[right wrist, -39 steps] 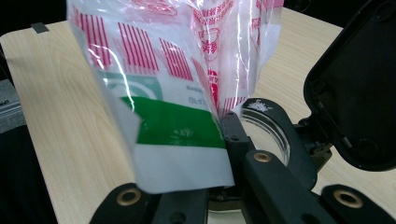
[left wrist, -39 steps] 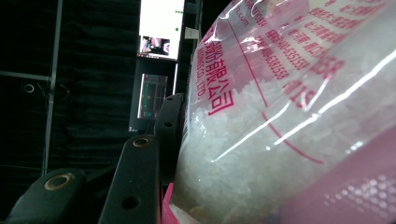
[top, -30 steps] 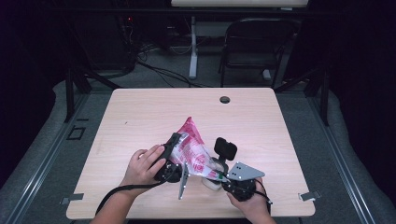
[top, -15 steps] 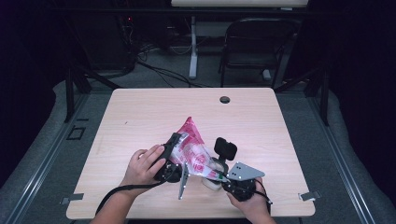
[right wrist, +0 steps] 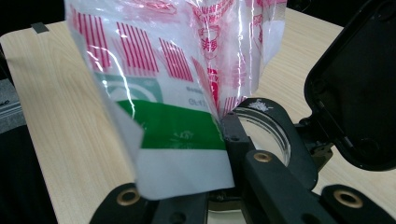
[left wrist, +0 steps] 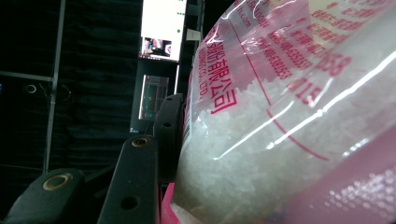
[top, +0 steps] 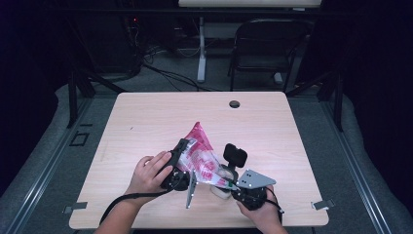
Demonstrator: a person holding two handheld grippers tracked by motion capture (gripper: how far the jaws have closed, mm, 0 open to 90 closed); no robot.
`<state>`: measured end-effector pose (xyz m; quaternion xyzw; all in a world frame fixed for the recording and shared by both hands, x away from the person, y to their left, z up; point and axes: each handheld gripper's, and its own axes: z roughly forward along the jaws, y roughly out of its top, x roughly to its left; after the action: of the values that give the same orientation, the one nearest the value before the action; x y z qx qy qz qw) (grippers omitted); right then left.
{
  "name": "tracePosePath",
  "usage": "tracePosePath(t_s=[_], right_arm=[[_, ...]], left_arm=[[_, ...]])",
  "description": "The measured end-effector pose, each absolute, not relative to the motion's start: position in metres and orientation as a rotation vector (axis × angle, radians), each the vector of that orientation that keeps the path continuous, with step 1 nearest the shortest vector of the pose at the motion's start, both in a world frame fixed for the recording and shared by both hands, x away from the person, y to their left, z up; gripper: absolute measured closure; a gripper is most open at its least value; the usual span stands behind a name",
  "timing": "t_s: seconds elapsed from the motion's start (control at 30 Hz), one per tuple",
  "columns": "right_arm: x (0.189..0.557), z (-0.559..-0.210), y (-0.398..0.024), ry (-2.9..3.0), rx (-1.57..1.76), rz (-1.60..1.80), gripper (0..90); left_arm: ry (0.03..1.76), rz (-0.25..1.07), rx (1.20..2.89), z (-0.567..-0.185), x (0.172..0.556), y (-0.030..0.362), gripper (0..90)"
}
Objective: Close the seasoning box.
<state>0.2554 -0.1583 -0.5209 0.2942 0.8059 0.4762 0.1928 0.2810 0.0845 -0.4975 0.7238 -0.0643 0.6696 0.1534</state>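
Rice bag (top: pixel 198 155) — gripped by both claws.

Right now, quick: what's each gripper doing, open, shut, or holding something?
Left gripper: closed on the body of the bag of white grains.
Right gripper: shut on the bag's open edge, above the open black-lidded container.

Light wooden table (top: pixel 146 117) with small round dark hole (top: pixel 234 104) near far edge. Grey carpet floor (top: pixel 44 146) around it. Black folding metal chair (top: pixel 265 46) behind table. White table leg (top: pixel 201 48) and black cables (top: pixel 165 73) on floor. Room dark. Bright screen (left wrist: pixel 163 28) far off.
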Motion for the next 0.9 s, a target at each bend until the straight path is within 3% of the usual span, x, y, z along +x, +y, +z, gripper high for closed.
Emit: tracePosePath(t_s=[0.9], right_arm=[[0.2547,-0.5203,-0.1581,2.261,0.826,1.338,89.6]], left_arm=[[-0.179,1.918,2.064,-0.4948,0.2794,0.0845,61.9]])
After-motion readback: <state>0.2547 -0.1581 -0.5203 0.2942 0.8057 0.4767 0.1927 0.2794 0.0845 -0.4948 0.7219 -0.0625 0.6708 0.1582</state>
